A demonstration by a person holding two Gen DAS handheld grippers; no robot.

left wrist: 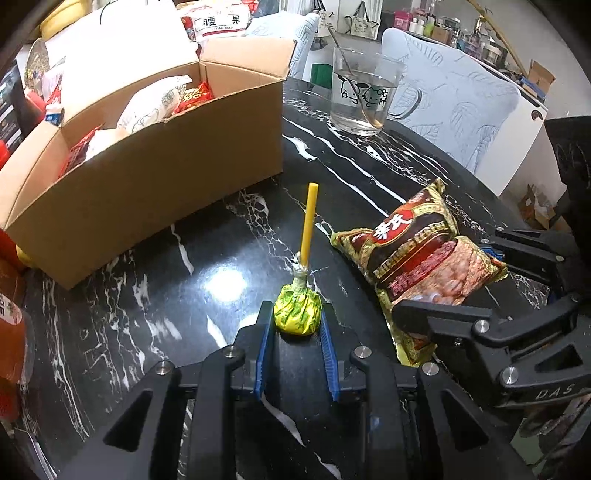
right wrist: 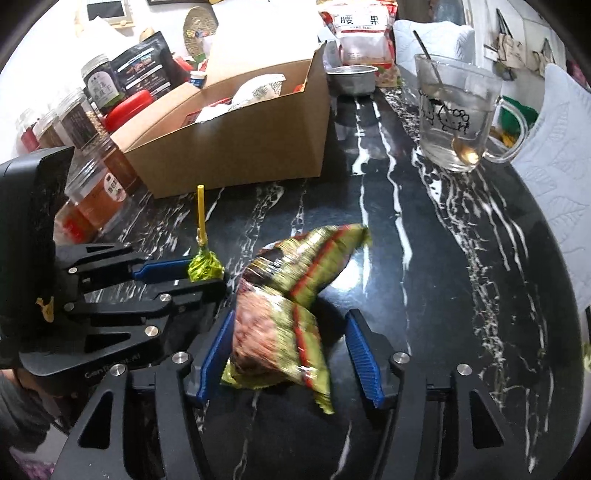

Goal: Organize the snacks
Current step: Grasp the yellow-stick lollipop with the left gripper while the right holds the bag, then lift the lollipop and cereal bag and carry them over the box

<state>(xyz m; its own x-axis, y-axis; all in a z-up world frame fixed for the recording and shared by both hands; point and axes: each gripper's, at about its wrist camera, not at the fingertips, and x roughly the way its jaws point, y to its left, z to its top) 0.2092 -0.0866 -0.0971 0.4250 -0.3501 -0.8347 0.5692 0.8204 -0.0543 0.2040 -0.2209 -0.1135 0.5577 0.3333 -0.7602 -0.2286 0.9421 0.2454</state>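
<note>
My left gripper (left wrist: 297, 321) is shut on a lollipop (left wrist: 297, 308) with a yellow-green wrapper and a yellow stick that points up; it also shows in the right wrist view (right wrist: 205, 267). A gold and red snack bag (left wrist: 417, 258) lies on the black marble table (left wrist: 184, 295) to the right. My right gripper (right wrist: 291, 350) is open, its jaws on either side of that bag (right wrist: 288, 306), and the bag looks blurred. An open cardboard box (left wrist: 155, 177) holding several snack packs stands at the back left, and in the right wrist view (right wrist: 236, 144).
A glass mug (left wrist: 364, 96) with a spoon and a little liquid stands at the back, and in the right wrist view (right wrist: 454, 110). Jars (right wrist: 92, 173) line the left side. A metal bowl (right wrist: 351, 79) and a cashew bag (right wrist: 364, 29) sit behind the box.
</note>
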